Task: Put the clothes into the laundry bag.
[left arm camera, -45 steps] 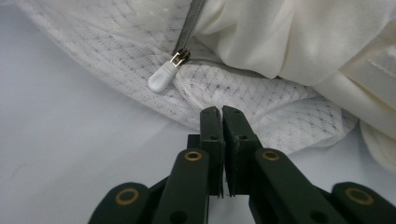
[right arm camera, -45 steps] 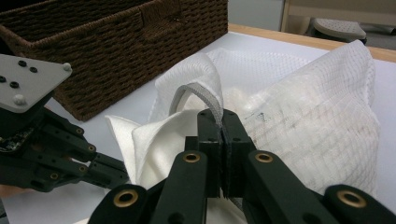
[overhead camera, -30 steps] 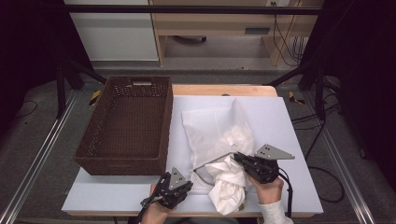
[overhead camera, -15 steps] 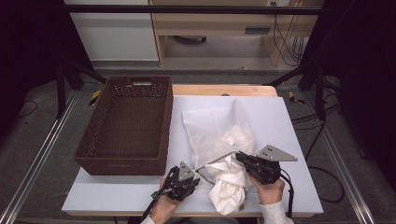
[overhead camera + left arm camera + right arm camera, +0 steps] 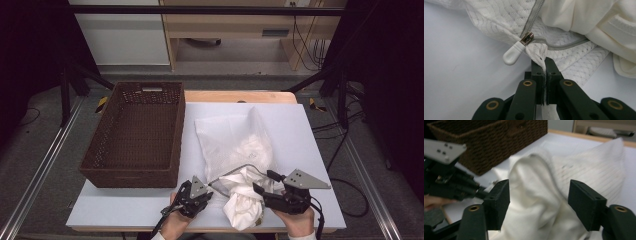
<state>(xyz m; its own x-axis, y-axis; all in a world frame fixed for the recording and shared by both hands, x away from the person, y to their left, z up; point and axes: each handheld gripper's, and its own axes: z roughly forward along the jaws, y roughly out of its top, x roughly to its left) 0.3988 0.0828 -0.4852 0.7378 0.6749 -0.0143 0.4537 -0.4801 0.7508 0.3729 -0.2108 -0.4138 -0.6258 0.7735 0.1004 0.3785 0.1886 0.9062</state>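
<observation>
A white mesh laundry bag (image 5: 235,135) lies on the white table, its grey zipper open at the near end. My left gripper (image 5: 210,184) is shut on the bag's mesh corner (image 5: 541,53), right beside the white zipper pull (image 5: 511,53). A cream garment (image 5: 242,202) bulges out of the bag's mouth toward the near edge. My right gripper (image 5: 257,192) is open, its jaws standing on either side of the garment (image 5: 534,182). The bag (image 5: 599,167) stretches away behind it.
A dark brown wicker basket (image 5: 129,177), nothing in it, stands on the left part of the table, close to the bag's left side. The table's near edge (image 5: 150,227) runs just under both hands. Bare white tabletop (image 5: 310,130) lies right of the bag.
My left gripper has moved a little right and forward, up to the bag's zipper corner. My right gripper has slid slightly toward the near edge along the garment.
</observation>
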